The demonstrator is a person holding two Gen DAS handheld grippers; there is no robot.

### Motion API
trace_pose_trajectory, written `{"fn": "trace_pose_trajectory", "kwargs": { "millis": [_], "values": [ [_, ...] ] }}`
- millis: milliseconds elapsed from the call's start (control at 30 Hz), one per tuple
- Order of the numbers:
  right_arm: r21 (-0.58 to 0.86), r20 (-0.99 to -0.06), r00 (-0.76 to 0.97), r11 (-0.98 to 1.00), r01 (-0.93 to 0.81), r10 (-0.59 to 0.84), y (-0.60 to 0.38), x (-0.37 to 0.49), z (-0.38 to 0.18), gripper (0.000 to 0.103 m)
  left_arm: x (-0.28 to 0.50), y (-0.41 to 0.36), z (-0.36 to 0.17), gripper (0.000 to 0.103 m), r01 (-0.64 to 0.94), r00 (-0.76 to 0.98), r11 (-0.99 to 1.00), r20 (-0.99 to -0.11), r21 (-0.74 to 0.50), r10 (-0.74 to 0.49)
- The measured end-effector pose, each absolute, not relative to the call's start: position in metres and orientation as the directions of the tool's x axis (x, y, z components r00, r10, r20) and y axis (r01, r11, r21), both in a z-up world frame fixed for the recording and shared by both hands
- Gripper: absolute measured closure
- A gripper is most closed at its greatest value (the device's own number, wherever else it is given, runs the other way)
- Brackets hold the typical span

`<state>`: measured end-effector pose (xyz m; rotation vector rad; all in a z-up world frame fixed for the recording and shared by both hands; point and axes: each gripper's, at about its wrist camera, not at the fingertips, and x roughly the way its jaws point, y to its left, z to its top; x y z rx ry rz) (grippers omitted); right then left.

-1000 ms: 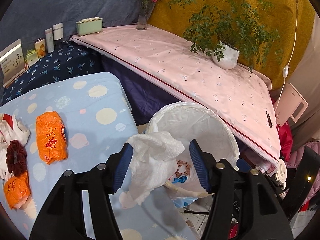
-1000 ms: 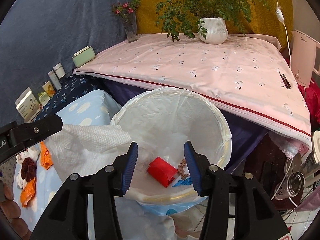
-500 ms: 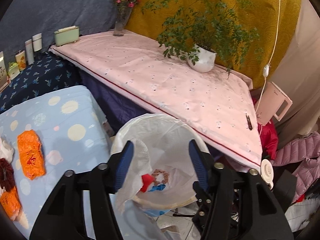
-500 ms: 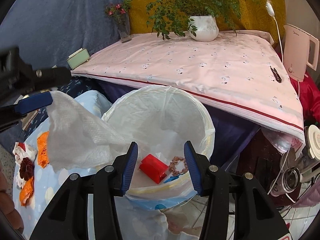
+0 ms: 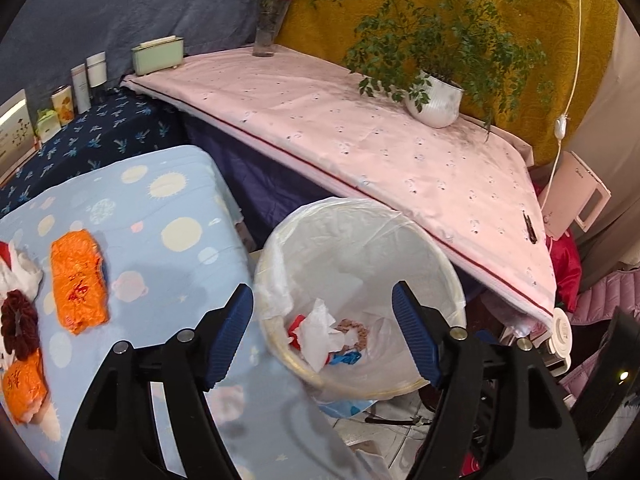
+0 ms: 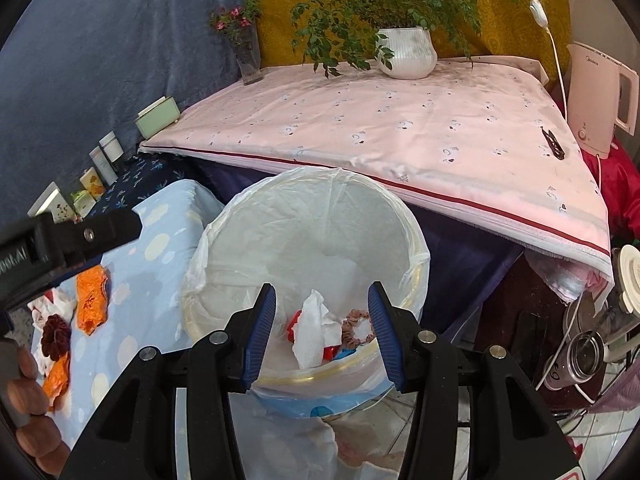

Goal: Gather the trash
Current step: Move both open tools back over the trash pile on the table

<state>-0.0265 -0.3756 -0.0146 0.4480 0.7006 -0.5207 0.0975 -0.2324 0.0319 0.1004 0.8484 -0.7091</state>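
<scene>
Left tongs (image 5: 322,336) just widened, nothing held; right tongs (image 6: 322,334) half-open, nothing held. Orange wrapper (image 5: 78,282) at 9 o'clock of bin (image 5: 444,264): thin foil could be fumbled.

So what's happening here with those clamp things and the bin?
A person is tidying up with a hand-held gripper in each hand. The left gripper has just been opening, and nothing is between its fingers; a white tissue now lies in the lined trash bin with a red wrapper and other scraps. The right gripper hovers over the bin, open and empty. Two orange wrappers and a dark red scrunchie wait on the blue dotted cloth.
</scene>
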Motion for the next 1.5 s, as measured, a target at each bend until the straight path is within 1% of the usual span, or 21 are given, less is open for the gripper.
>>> {"fn": "trace_pose_trajectory", "kwargs": {
  "millis": [67,200,433,567,933,1333,1400,1467,1500],
  "values": [
    [0.212,-0.695,0.656,0.788,0.577,-0.293,-0.37,-0.027,-0.011,0.056,0.097,-0.221,0.03,0.035,0.595,0.466,0.784,-0.718,-0.179,-0.518],
    [0.208,-0.683,0.672,0.806,0.554,-0.285,-0.355,-0.025,-0.003,0.051,0.096,-0.197,0.027,0.035,0.56,0.502,0.814,-0.719,-0.154,-0.481],
    [0.199,-0.678,0.693,0.846,0.494,-0.245,-0.316,-0.018,0.005,0.051,0.096,-0.139,0.015,0.035,0.47,0.544,0.872,-0.732,-0.138,-0.409],
    [0.191,-0.675,0.705,0.871,0.452,-0.218,-0.289,-0.012,0.009,0.048,0.096,-0.101,0.008,0.035,0.408,0.567,0.904,-0.741,-0.126,-0.359],
    [0.167,-0.689,0.714,0.931,0.324,-0.125,-0.207,0.001,0.009,0.048,0.088,-0.007,-0.003,0.035,0.245,0.611,0.965,-0.758,-0.094,-0.229],
    [0.111,-0.705,0.703,0.964,0.243,-0.096,-0.145,0.004,0.011,0.047,0.073,0.059,-0.009,0.035,0.145,0.623,0.987,-0.768,-0.07,-0.146],
    [0.106,-0.707,0.701,0.966,0.236,-0.094,-0.139,0.005,0.012,0.047,0.072,0.066,-0.01,0.034,0.134,0.622,0.988,-0.771,-0.072,-0.14],
    [0.098,-0.708,0.7,0.968,0.231,-0.095,-0.133,0.006,0.011,0.047,0.071,0.072,-0.012,0.029,0.124,0.623,0.99,-0.771,-0.071,-0.133],
    [0.095,-0.709,0.699,0.969,0.227,-0.095,-0.13,0.007,0.011,0.047,0.07,0.075,-0.012,0.029,0.119,0.626,0.991,-0.769,-0.068,-0.128]
  ]
}}
